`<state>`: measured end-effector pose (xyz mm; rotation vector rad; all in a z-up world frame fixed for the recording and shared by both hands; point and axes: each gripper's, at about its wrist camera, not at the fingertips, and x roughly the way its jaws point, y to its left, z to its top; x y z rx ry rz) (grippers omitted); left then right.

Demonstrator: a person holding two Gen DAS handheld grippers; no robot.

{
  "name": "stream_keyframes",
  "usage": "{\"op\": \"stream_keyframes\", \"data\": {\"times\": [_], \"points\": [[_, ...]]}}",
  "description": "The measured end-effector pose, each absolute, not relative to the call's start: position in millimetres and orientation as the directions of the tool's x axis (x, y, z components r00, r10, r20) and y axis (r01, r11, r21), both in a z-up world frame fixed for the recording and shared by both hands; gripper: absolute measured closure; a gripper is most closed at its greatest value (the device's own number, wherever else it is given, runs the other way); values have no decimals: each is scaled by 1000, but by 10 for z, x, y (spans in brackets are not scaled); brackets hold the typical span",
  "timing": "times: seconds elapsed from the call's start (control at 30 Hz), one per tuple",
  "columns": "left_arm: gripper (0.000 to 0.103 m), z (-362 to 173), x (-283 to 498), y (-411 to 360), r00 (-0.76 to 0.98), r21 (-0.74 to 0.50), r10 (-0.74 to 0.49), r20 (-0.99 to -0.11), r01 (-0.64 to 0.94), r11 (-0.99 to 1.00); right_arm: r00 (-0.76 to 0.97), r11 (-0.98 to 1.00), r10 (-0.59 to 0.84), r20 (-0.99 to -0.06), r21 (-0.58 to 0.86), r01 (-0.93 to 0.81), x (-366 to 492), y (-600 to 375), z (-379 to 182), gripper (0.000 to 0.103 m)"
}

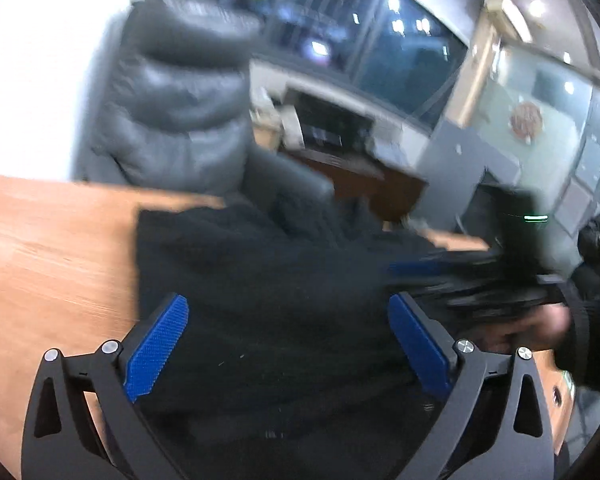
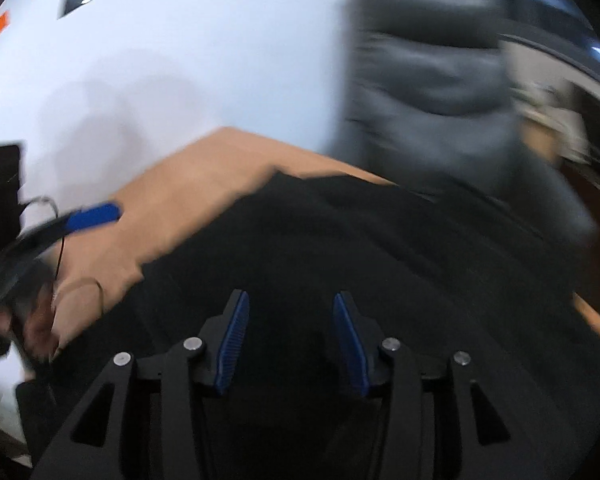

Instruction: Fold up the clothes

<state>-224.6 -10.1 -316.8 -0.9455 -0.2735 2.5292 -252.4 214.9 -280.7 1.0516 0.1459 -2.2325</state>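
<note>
A black garment lies spread on the wooden table; it also fills the right wrist view. My left gripper is wide open above the cloth, with nothing between its blue pads. My right gripper is open over the garment, jaws apart and empty. The right gripper shows blurred at the right of the left wrist view. The left gripper's blue fingertip shows at the left of the right wrist view, over bare table.
A grey padded chair stands behind the table, also in the right wrist view. A white wall lies to the left. Office desks and dark windows are farther back. Both views are motion-blurred.
</note>
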Motion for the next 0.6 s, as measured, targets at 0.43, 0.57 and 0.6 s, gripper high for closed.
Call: {"op": "stream_keyframes", "data": {"times": [0.43, 0.57, 0.6], "points": [[4, -3542, -2299, 28, -580, -199, 376, -723, -347, -917, -616, -929, -346, -708, 166, 331, -1769, 3929, -2876, 55], [3, -3541, -2229, 67, -585, -171, 355, -730, -346, -923, -632, -931, -348, -693, 176, 319, -1621, 4021, -2842, 55], [3, -3589, -2228, 68, -580, -165, 344, -739, -340, -926, -630, -932, -345, -695, 177, 316, -1594, 4034, -2841, 55]]}}
